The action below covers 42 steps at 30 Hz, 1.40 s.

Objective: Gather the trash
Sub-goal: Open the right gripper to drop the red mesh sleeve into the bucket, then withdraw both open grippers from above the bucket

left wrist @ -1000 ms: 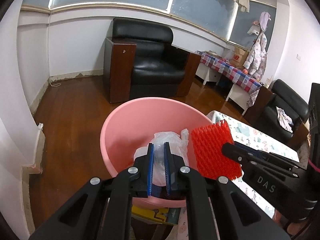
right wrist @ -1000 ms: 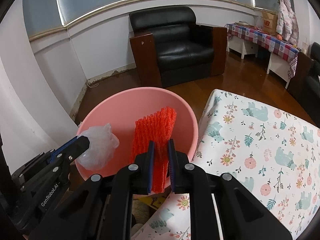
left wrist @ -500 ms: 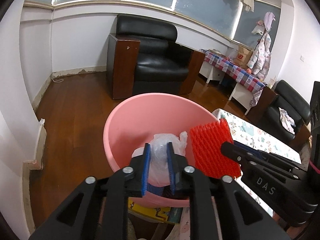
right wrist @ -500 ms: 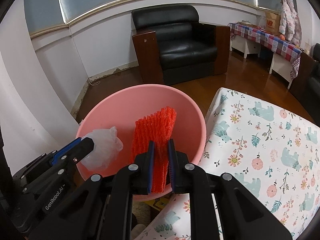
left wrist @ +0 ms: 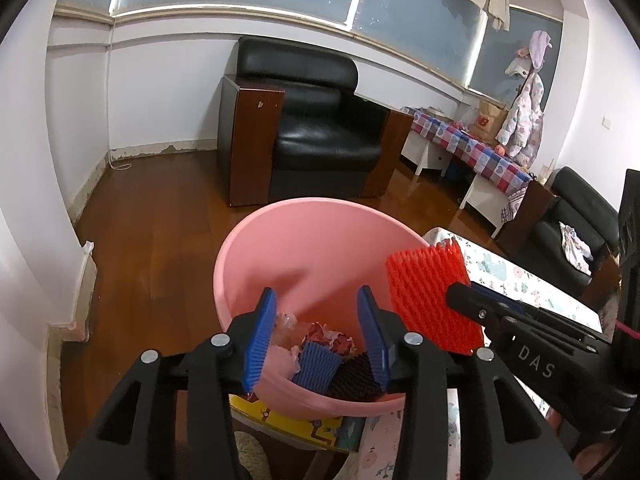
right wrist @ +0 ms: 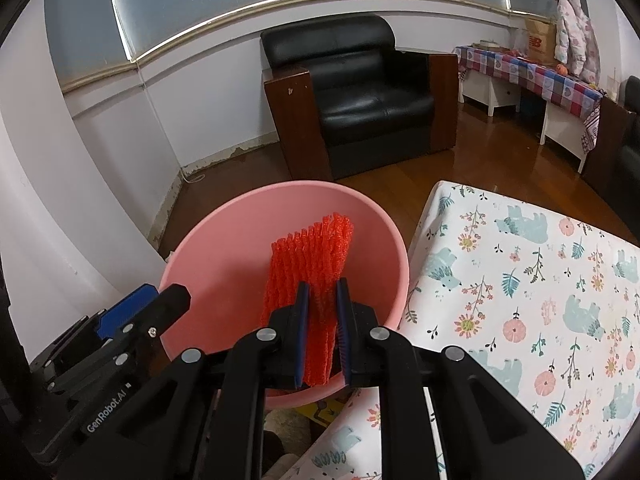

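Note:
A pink basin (left wrist: 280,240) (right wrist: 224,256) stands beside the table. My left gripper (left wrist: 316,320) hangs over its near rim, its jaws opening with nothing between them. Below it in the basin lie a clear plastic bag (left wrist: 282,354), a blue foam net (left wrist: 318,364), a dark net (left wrist: 356,376) and crumpled scraps (left wrist: 328,336). My right gripper (right wrist: 322,304) is shut on a red foam net (right wrist: 312,256) (left wrist: 428,292), held upright over the basin. The left gripper (right wrist: 152,304) shows at the lower left of the right wrist view.
A table with a floral cloth (right wrist: 520,280) lies right of the basin. A black armchair (left wrist: 312,128) stands behind on the wooden floor. A checked-cloth bench (left wrist: 472,148) and a second dark chair (left wrist: 576,216) are at the right. A yellow book (left wrist: 288,420) sits under the basin.
The left gripper's jaws have spread apart and the clear plastic bag has dropped from them into the basin. The right gripper still holds the red net in the same place.

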Tool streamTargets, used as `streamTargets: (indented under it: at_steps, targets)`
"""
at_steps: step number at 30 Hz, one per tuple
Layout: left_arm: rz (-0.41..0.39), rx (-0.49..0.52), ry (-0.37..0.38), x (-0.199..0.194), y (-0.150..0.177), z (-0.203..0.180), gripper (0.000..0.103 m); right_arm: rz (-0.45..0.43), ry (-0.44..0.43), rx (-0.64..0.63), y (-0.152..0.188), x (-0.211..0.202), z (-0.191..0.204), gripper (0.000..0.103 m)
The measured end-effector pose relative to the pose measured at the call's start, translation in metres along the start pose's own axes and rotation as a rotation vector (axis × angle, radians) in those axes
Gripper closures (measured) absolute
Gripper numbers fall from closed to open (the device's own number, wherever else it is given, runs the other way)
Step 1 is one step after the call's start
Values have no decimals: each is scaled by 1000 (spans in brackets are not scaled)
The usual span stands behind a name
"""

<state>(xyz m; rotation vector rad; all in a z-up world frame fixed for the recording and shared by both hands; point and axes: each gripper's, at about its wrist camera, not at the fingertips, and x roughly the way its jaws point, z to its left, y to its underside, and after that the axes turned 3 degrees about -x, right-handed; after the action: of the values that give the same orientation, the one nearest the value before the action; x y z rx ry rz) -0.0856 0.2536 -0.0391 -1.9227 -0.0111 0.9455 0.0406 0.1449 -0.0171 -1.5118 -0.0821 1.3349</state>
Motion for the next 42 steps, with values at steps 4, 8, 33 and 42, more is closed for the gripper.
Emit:
streamTargets:
  at_steps: [4, 8, 33, 42]
  targets:
    - [-10, 5, -1, -5, -2, -3, 57, -20, -15, 13, -3, -5, -3, 87]
    - [-23, 9, 3, -12, -2, -4, 56, -46, -26, 23, -4, -13, -6, 77]
    - [-41, 49, 1, -58, 7, -29, 55, -106, -34, 7, 32, -75, -19, 61]
    - [-32, 69, 4, -78, 20, -40, 48, -119, -55, 23, 50, -96, -20, 53]
